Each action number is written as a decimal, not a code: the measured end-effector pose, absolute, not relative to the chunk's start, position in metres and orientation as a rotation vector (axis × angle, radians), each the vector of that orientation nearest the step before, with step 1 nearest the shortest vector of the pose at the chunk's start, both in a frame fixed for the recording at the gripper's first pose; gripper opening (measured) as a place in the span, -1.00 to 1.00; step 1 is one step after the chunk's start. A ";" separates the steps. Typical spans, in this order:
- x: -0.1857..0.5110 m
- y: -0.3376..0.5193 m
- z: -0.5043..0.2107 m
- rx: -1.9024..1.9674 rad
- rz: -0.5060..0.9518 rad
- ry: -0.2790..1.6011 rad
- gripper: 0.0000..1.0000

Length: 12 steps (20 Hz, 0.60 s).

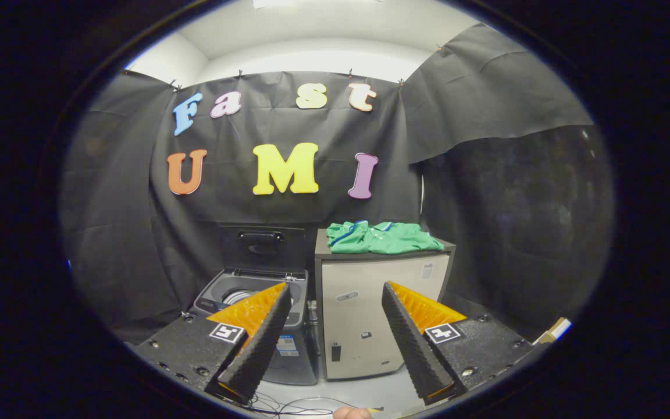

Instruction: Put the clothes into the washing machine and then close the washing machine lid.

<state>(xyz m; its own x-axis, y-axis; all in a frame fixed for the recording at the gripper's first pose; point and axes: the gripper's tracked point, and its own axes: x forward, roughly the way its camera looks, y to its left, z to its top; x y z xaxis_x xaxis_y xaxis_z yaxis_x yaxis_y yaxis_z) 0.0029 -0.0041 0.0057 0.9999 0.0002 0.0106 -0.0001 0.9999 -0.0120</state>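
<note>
Gripper (335, 343) was held with its fingers spread wide apart, nothing between them, well short of everything it needed. So the key bit: the clothes (382, 237) sat beyond the fingers, higher up and a little to the right, nearer the right finger than the left. It looked like one green garment, soft and rumpled, with a blue-and-white trimmed edge, folded loosely into a low heap whose long axis ran left to right across the top it lay on. A grab would probably be best made across that short dimension, pinching a fold rather than the flat cloth.

Under it was a small cabinet (370, 314), boxy, with a dark top slab and a pale smooth front door, hard-edged all round. Just to its left, nearly touching, the washing machine (294, 317) was seen, a lower, grey, glossy top-loader, partly hidden by the left finger. Its lid (260, 244) was stood upright at the far side, dark with a handle, and the drum opening was left exposed. So the cloth would have to be carried left and down.

Some thin cables (288, 404) were strewn on the pale floor (358, 389) near the fingers.
</note>
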 end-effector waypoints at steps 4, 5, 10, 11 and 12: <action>0.007 -0.003 0.005 -0.017 0.004 -0.010 0.96; 0.009 -0.003 0.005 -0.018 0.003 -0.009 0.96; 0.014 -0.002 0.004 -0.017 -0.003 0.000 0.96; 0.016 -0.001 0.005 -0.016 -0.005 -0.001 0.96; 0.017 -0.001 0.008 -0.016 -0.006 -0.003 0.96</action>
<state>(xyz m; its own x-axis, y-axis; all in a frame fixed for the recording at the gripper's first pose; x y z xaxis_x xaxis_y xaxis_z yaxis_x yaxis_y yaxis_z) 0.0171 -0.0006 0.0077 1.0000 -0.0062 0.0032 0.0062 0.9998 -0.0164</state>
